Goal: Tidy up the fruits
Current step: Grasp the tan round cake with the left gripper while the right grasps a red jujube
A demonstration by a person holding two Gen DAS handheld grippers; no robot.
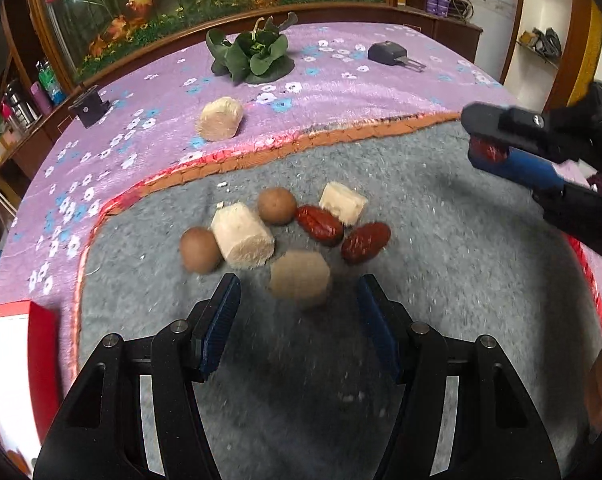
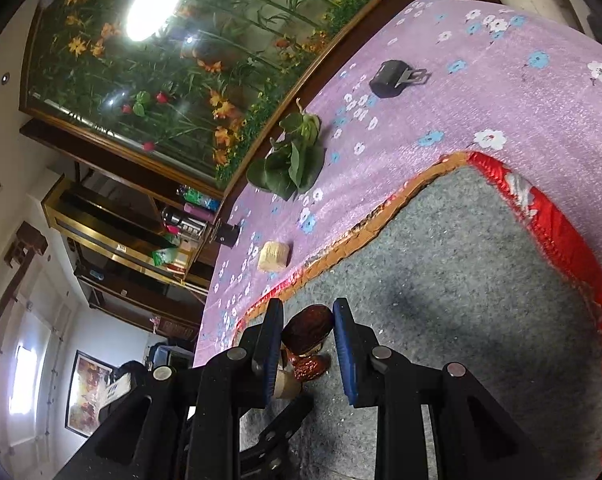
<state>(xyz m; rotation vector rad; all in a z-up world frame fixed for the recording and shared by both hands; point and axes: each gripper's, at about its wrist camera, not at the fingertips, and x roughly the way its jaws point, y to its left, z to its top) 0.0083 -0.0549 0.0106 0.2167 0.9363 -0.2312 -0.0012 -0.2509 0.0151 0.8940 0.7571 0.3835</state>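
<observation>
A: Step? Sorting, mid-way. Right claw (image 2: 307,334) is clenched on a red date (image 2: 307,330), lifted off the grey mat (image 1: 421,200). Same claw shows in the left view (image 1: 486,147) with the date pinched at its tip.

B: Left claw (image 1: 299,302)?

A: Released, jaws apart, nothing between the pads. It hangs just over the pile, tilted down, a tan round fruit (image 1: 299,278) right ahead of the gap. Frame is blurry there.

B: Pile contents?

A: Two more red dates (image 1: 320,225) (image 1: 366,242), touching or nearly. Two brown round fruits (image 1: 277,205) (image 1: 199,249). Two pale cut chunks (image 1: 243,236) (image 1: 343,203), maybe sugarcane, can't say. All clustered mid-mat.

B: Anything sorted already?

A: One pale chunk (image 1: 220,119) sits alone on the purple floral cloth (image 1: 341,80), well apart from the pile. Probably a started group.

B: Next move?

A: My guess: right claw carries its date to a spot off the mat and lets go; left lowers around the tan fruit and closes. Neighbours are tight, so risk of nudging the date beside it.
</observation>
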